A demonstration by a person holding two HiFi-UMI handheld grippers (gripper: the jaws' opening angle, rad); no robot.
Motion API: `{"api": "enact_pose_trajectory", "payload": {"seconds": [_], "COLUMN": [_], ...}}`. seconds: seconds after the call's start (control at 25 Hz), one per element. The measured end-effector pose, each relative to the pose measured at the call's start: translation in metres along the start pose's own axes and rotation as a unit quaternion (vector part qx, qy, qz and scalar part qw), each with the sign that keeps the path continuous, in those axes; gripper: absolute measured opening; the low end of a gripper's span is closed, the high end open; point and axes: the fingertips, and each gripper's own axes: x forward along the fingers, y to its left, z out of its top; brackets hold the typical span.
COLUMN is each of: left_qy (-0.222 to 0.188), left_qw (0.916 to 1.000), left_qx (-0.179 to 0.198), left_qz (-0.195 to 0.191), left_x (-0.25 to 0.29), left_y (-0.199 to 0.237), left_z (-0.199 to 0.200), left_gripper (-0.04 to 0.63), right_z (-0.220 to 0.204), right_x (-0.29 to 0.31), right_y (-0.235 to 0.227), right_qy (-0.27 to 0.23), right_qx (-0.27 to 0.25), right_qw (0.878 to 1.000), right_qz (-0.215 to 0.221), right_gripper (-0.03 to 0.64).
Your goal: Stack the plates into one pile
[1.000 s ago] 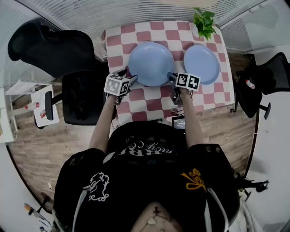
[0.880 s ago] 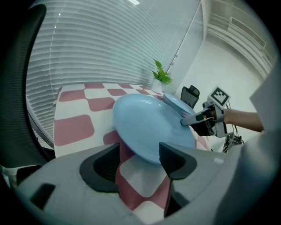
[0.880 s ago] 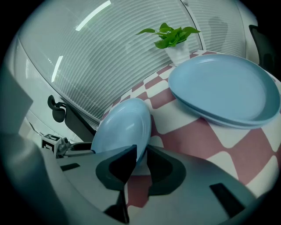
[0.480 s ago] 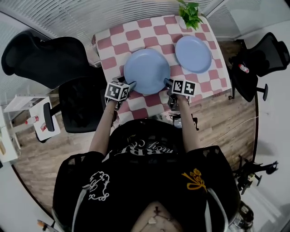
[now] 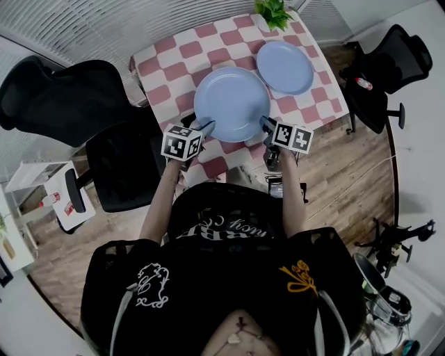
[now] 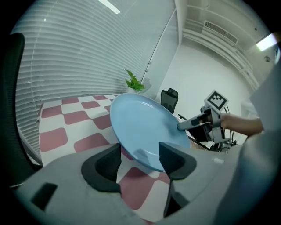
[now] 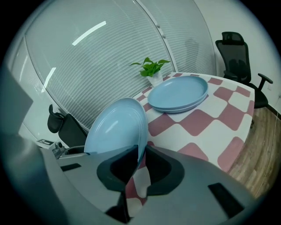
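A large light-blue plate [image 5: 231, 103] is over the near half of the checkered table [image 5: 174, 66], tilted against the cloth in both gripper views. My left gripper [image 5: 204, 127] is at its near left rim. In the left gripper view the jaws [image 6: 139, 154] stand wide apart with the plate's rim [image 6: 145, 127] between them. My right gripper [image 5: 267, 124] is at the near right rim. Its jaws [image 7: 139, 151] are closing, and the pads pinch the plate's edge [image 7: 116, 125]. A smaller pile of two blue plates [image 5: 285, 67] [image 7: 178, 94] lies at the far right.
A potted plant [image 5: 272, 12] [image 7: 151, 70] stands at the table's far edge, behind the pile. Black office chairs stand to the left [image 5: 66, 87] and to the right [image 5: 386, 59]. Wooden floor [image 5: 348, 167] surrounds the table.
The head view has swung. Both grippers stay at the big plate's near rim. The big plate now looks larger and nearer to the far pile.
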Motion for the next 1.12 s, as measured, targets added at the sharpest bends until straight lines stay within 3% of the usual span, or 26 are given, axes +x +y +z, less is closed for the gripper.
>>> {"api": "enact_pose_trajectory", "payload": {"seconds": [0.36, 0.68, 1.12], "left_qy": [-0.029, -0.025, -0.043], "left_qw": [0.9995, 0.9985, 0.9943], "left_qx": [0.01, -0.023, -0.05], "left_qz": [-0.01, 0.041, 0.084], "left_x": [0.015, 0.065, 0.133], "left_y": [-0.051, -0.097, -0.152], "left_z": [0.036, 0.05, 0.089], "left_gripper": [0.278, 0.278, 0.278], "right_z": [0.034, 0.088, 0.159], "right_x": [-0.031, -0.046, -0.053], "right_y": [-0.038, -0.092, -0.164], "right_qy": [-0.029, -0.021, -0.01], "right_qx": [0.0, -0.047, -0.092], "right_qw": [0.999, 0.997, 0.992], "right_qz": [0.016, 0.049, 0.086], "right_gripper": [0.049, 0.048, 0.043]}}
